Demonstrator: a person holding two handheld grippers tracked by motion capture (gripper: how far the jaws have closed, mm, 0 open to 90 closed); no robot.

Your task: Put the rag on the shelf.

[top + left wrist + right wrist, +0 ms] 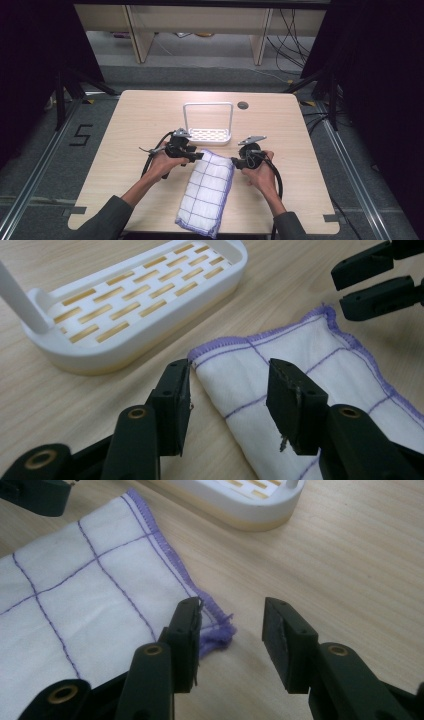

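In the left gripper view the left gripper (227,390) stands with its two black jaws apart, straddling the near corner of a folded white cloth with a thin purple grid and purple stitched hem (300,370); the pads do not press on the fabric. One jaw sits over bare wood just beside the hem, the other over the cloth's top layer. In the right gripper view the right gripper (230,635) likewise has its jaws spread. The left-hand jaw in that view touches or hangs just over the frayed purple corner of the cloth, the other stands over bare table, and nothing is pinched between them.

The cloth is white and soft-looking, crossed by fine purple lines into squares, and bound all round with a purple overlock edge that frays into a small tuft at one corner. It is folded into a long, narrow rectangle. From the high view its long axis runs from the near table edge away from the person, leaning a little to the right, its far end lying between the two grippers.

Just beyond that far end stands a white plastic slotted tray with a tall loop handle (208,136), on the pale wooden table (300,150).
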